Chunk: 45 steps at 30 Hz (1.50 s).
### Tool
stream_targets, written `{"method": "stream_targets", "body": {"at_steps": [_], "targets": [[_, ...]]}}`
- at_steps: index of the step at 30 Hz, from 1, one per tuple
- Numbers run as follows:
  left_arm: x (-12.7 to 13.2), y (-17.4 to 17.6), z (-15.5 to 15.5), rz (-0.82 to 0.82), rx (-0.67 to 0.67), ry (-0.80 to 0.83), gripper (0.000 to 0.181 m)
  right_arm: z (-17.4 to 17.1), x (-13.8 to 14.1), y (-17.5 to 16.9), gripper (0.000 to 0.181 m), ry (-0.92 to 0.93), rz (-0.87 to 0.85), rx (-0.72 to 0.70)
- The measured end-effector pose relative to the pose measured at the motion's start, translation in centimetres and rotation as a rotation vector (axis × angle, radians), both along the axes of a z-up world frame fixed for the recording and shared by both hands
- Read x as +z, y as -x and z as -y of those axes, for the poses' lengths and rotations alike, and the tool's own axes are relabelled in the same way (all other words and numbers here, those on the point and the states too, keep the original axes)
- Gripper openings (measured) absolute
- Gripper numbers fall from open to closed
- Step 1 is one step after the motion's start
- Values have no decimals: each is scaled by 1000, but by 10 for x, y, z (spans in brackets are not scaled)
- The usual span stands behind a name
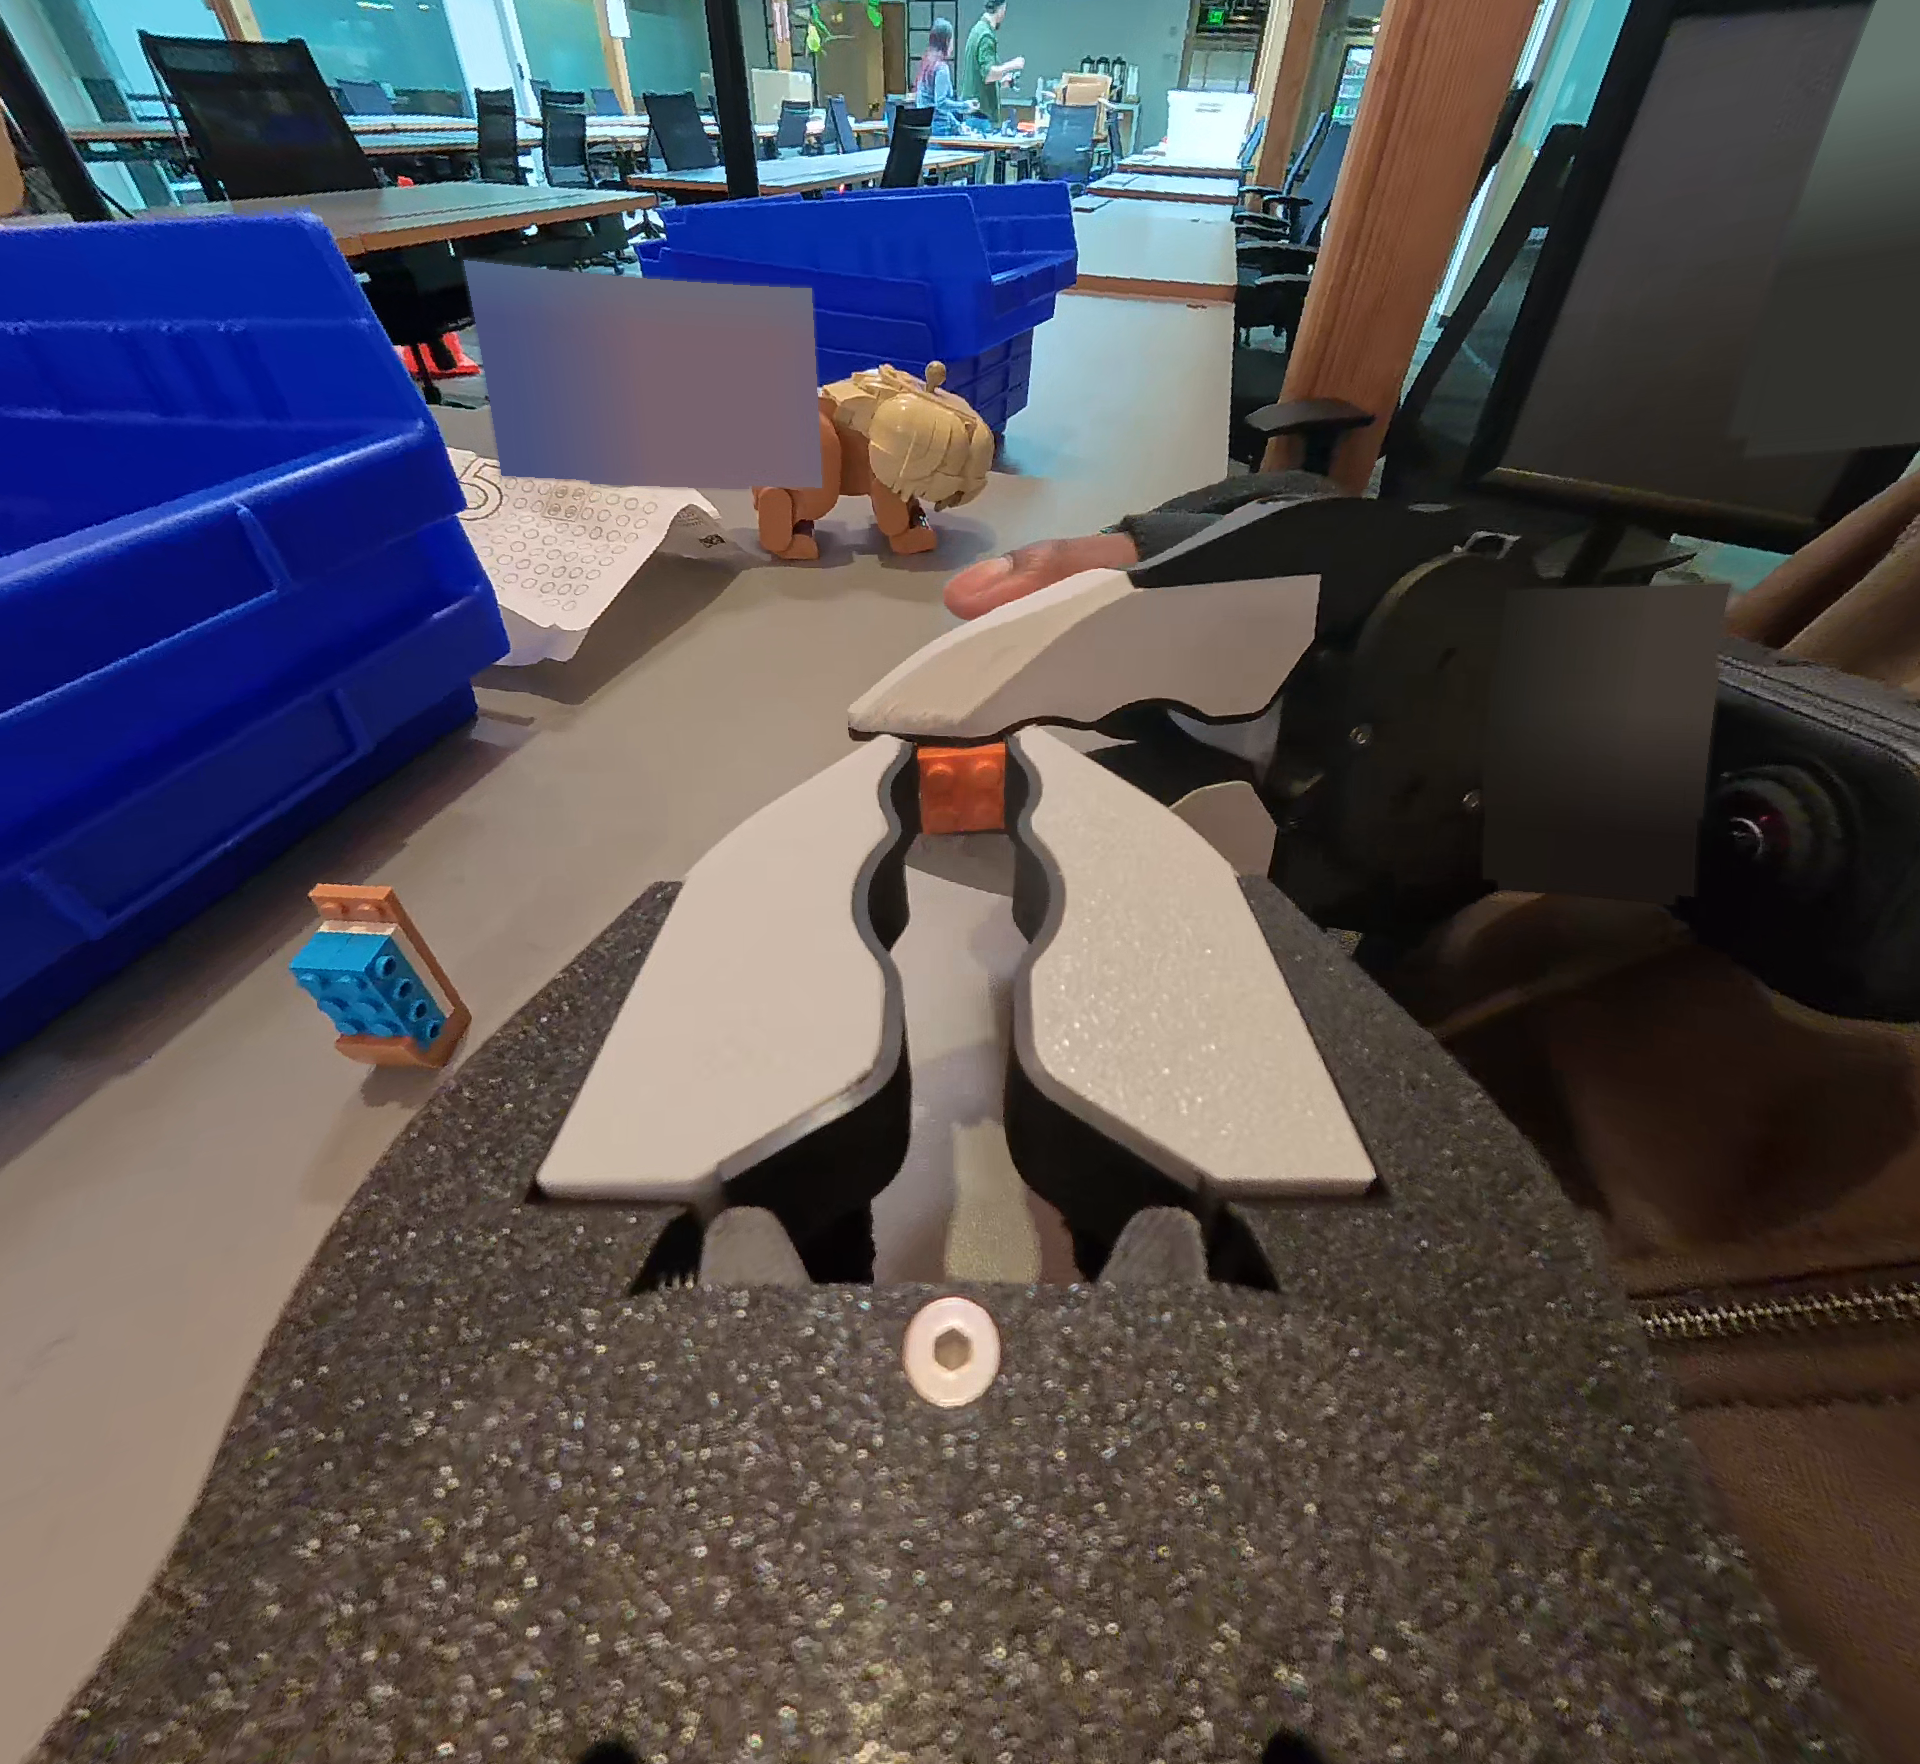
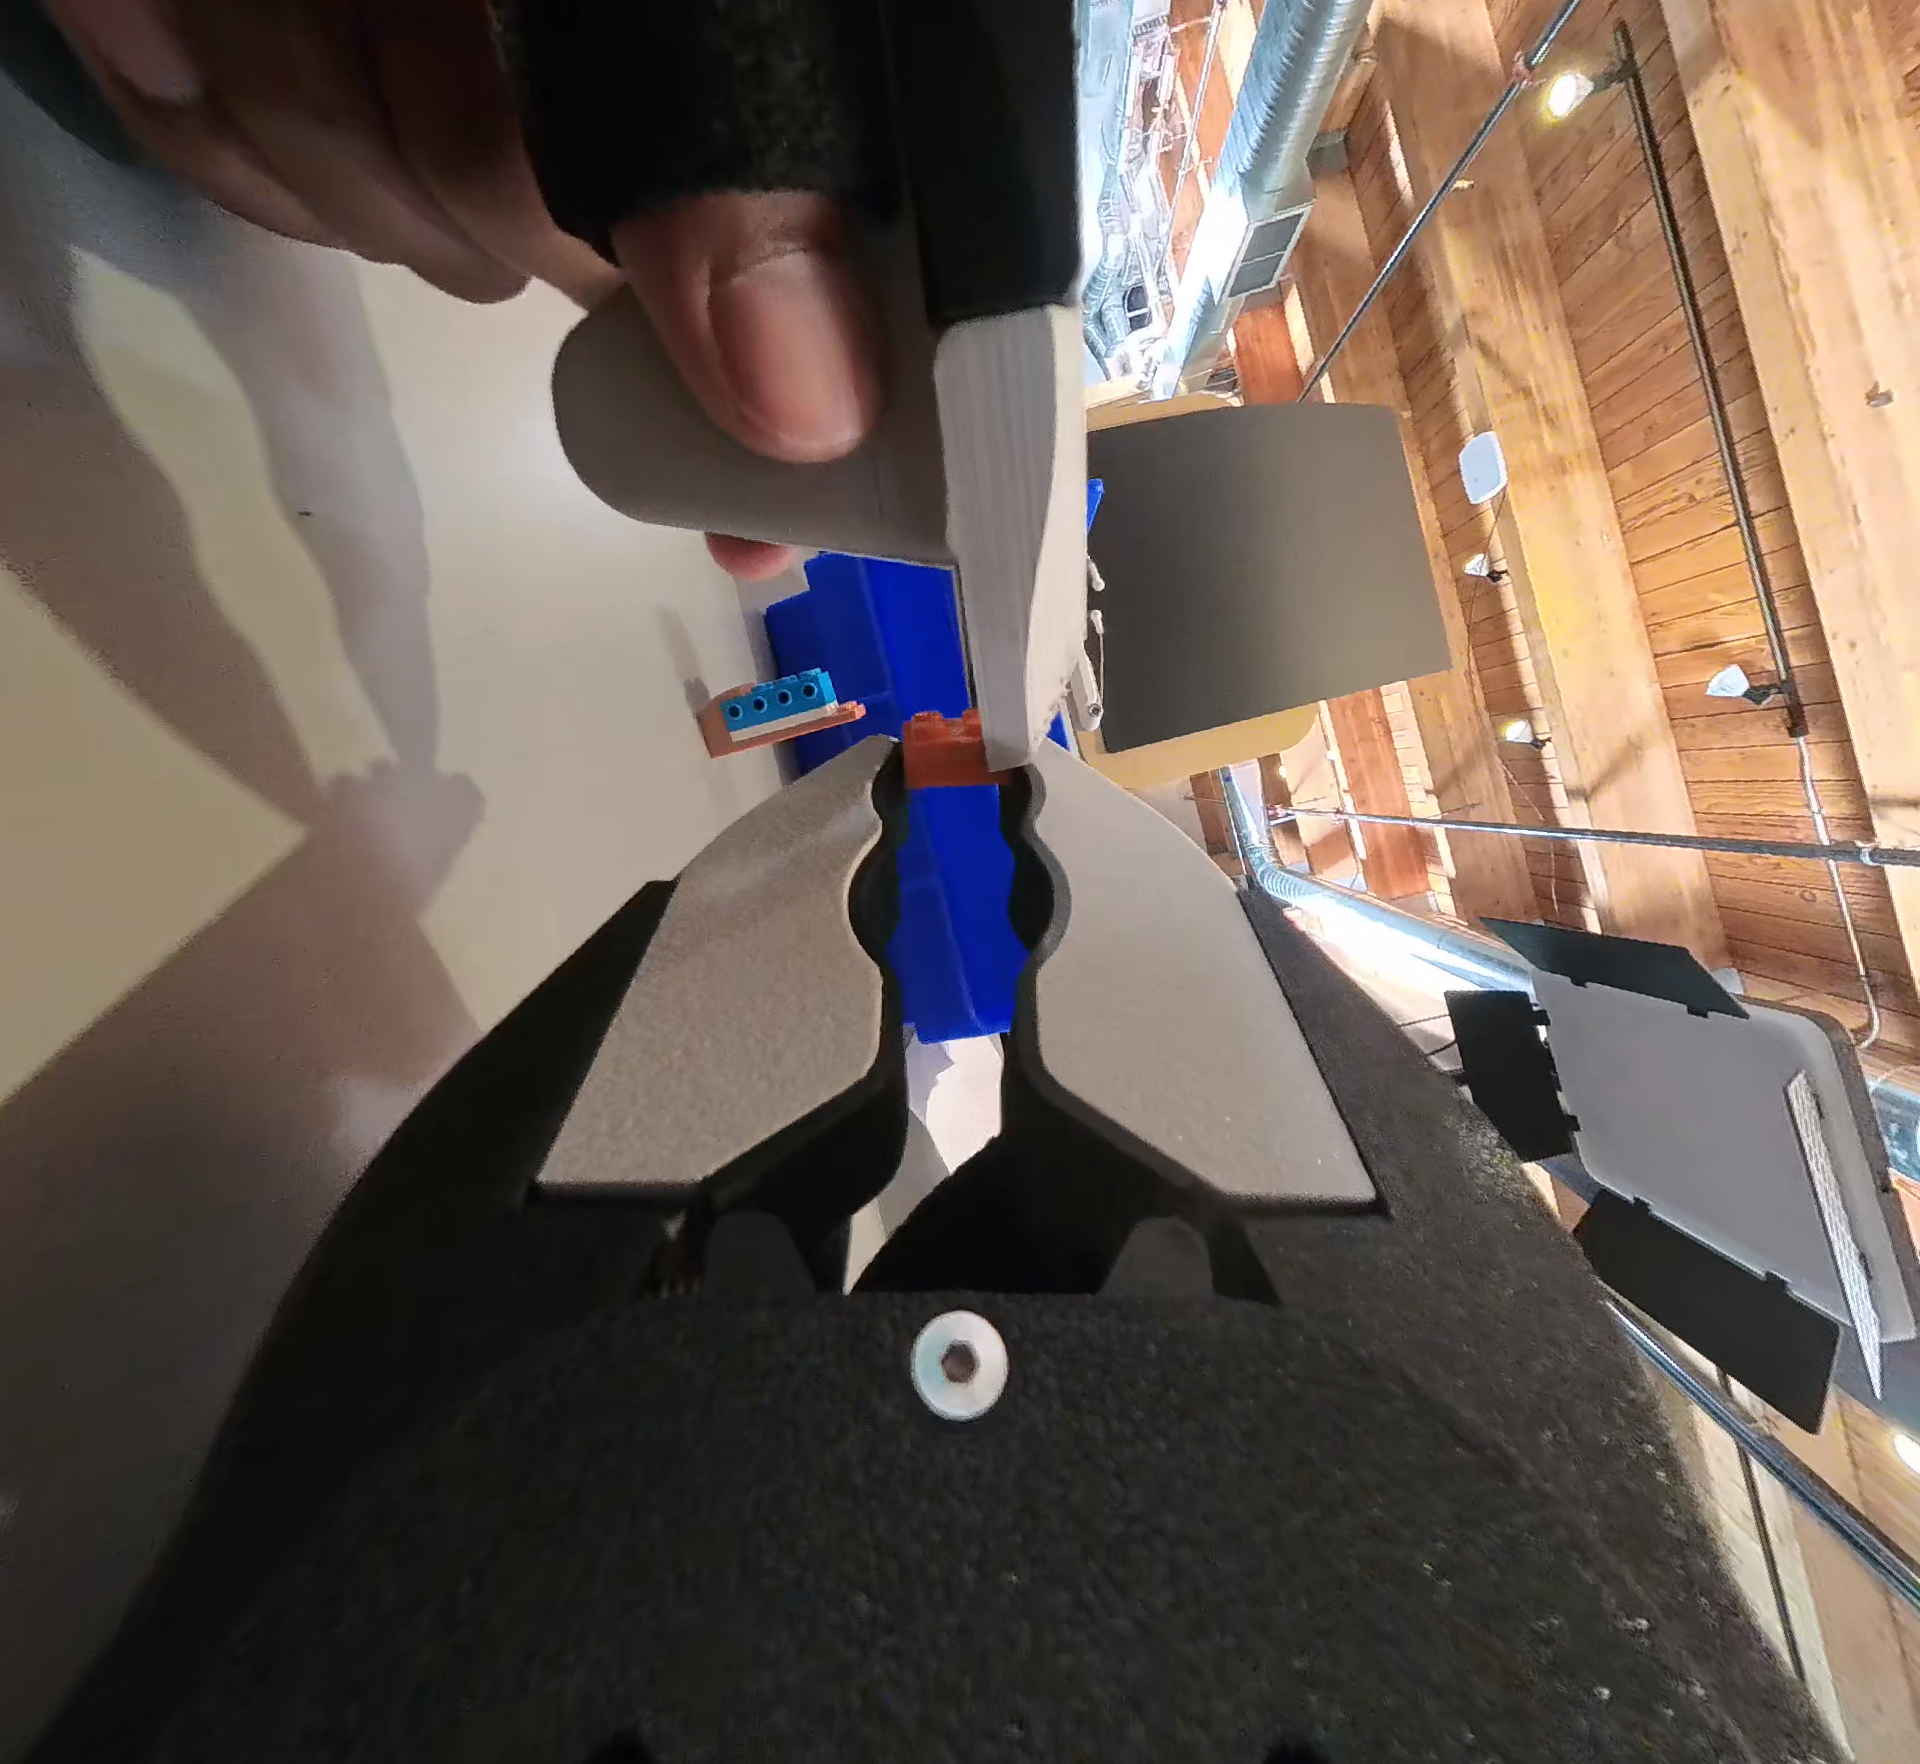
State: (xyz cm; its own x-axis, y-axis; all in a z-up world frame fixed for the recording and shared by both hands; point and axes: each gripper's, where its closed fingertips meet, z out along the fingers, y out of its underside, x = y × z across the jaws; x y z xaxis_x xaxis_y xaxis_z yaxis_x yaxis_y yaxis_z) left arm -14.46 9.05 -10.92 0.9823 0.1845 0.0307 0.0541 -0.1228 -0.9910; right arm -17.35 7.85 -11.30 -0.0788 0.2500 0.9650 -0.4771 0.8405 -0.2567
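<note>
Grey left gripper (image 1: 961,784) fingers pinch a small orange studded toy brick (image 1: 962,787) above the grey tabletop (image 1: 644,779); the right gripper (image 2: 956,769) closes on the same brick. Nearby lies a blue-and-brown brick assembly (image 1: 379,976). Judgement: even, aligned pressure prevents twisting.

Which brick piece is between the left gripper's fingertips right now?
The small orange brick, between the left gripper tips; the blue-and-brown assembly stands apart on the table.

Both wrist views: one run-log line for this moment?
left gripper: shut on orange brick | right gripper: touching same brick, grip unclear | blue-and-brown brick assembly: on grey table, beside blue bin
</note>
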Motion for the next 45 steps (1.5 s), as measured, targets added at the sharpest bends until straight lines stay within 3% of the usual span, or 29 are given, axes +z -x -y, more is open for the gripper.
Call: {"method": "stream_targets", "body": {"at_steps": [5, 7, 11, 19, 23, 27, 29, 32, 36, 40, 45], "targets": [[3, 0, 1, 17, -10, -25, 16, -3, 3, 0, 17, 26, 15, -14], [14, 14, 21, 43, 40, -95, 16, -31, 11, 13, 16, 105, 27, -132], [28, 38, 57, 111, 93, -198, 16, -61, 9, 19, 17, 105, 54, -155], [19, 31, 29, 48, 79, -118, 16, -59, 12, 19, 17, 175, 88, -114], [57, 59, 31, -71, 179, -102, 16, -57, 10, 20, 17, 170, 101, -113], [115, 126, 31, -150, 349, -58, 16, -53, 7, 19, 17, 163, 111, -109], [130, 167, 34, -149, 454, -17, 16, -52, 5, 19, 17, 154, 113, -111], [119, 208, 33, -32, 492, 46, 38, -52, 4, 20, 17, 149, 124, -112], [107, 232, 50, 14, 576, -51, 47, -53, 2, 22, 17, 162, 153, -106], [92, 216, 65, 58, 559, -63, 48, -51, 8, 23, 18, 196, 198, -78], [74, 173, 75, 44, 546, -106, 44, -48, 64, 49, 17, 194, 218, -48]]}}
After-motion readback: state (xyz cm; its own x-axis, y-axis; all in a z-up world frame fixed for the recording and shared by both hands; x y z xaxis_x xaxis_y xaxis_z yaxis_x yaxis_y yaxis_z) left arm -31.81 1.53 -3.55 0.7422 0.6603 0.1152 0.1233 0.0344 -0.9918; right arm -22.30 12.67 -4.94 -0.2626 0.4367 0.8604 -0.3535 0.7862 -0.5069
